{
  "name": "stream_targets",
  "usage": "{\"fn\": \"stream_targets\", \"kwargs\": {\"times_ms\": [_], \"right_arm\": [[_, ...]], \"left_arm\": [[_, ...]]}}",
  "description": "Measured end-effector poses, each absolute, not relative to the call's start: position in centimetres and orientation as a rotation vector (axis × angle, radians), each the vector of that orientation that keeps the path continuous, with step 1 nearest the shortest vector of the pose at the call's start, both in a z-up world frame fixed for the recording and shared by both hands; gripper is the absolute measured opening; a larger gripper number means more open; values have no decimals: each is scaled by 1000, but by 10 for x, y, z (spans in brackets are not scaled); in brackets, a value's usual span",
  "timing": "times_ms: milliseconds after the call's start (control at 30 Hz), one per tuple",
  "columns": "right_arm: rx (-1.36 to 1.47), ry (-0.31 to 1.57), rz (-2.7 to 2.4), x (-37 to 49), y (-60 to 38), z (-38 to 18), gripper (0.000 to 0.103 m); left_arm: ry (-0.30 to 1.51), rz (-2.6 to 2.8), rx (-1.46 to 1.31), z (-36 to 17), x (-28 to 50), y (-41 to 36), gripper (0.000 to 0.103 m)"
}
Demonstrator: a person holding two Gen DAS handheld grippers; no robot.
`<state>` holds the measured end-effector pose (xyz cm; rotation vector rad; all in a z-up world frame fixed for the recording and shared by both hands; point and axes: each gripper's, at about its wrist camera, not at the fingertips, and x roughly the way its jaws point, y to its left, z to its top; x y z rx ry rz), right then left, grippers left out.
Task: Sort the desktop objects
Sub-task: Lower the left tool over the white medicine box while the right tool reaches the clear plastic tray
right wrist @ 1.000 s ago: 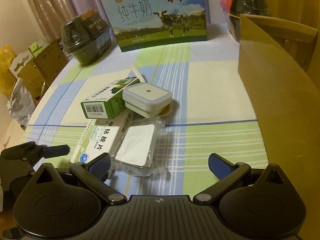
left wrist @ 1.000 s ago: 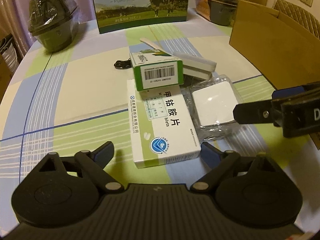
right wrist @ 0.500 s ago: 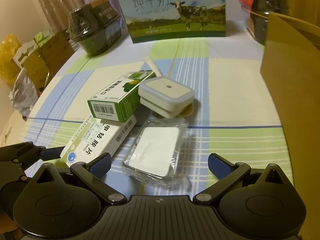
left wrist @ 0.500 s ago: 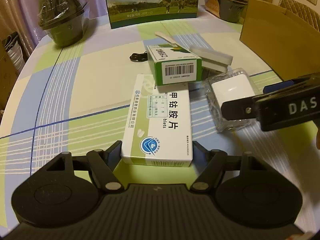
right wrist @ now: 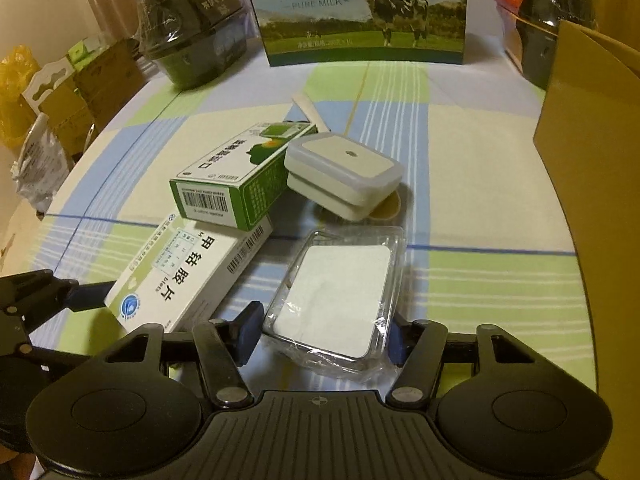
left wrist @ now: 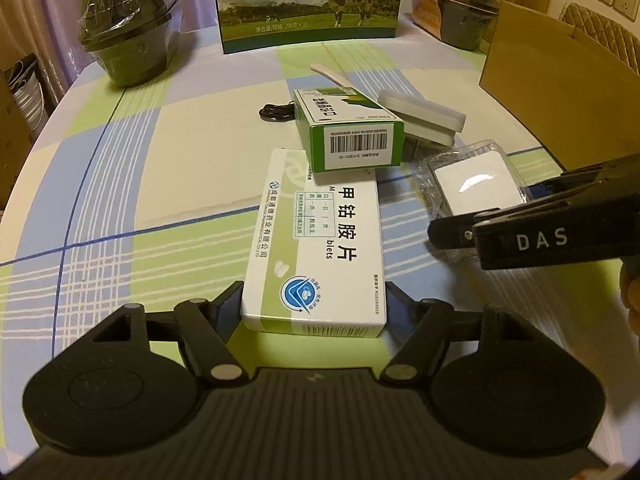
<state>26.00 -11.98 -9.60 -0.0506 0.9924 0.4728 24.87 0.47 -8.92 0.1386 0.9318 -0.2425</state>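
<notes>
The left gripper point(left wrist: 314, 300) has its jaws spread to either side of the near end of the flat white medicine box with blue logo and black characters point(left wrist: 320, 252); both blue-padded fingers point(left wrist: 230, 304) sit just beside the box walls, and contact cannot be confirmed. The right gripper point(right wrist: 322, 330) likewise has its jaws apart around the near end of the clear plastic case holding a white square pad point(right wrist: 340, 300), pads just beside its sides.

Both items lie flat on the checked green, blue and cream tabletop point(left wrist: 180, 152), in its middle area. The green-and-white carton with a barcode point(left wrist: 348, 132) rests with its near end on the far end of the medicine box. Beside the carton lies the white square lidded container point(right wrist: 344, 176), tilted. A pale flat stick point(right wrist: 310, 110) lies behind them, and a black coiled cord point(left wrist: 276, 112) lies just left of the carton.

At the far edge stands a milk carton case printed with a cow point(right wrist: 364, 12). A dark wrapped pot point(left wrist: 128, 28) occupies the far left corner. A brown cardboard box point(right wrist: 592, 160) stands along the right edge.
</notes>
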Motion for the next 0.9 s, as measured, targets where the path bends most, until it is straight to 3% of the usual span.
{"fn": "stream_targets", "kwargs": {"times_ms": [767, 900], "right_arm": [[-72, 1019, 564, 118, -176, -79, 58], [-46, 998, 513, 105, -191, -80, 82]], "left_arm": [[969, -253, 76, -64, 101, 7, 68], [946, -248, 79, -62, 91, 8, 69]]}}
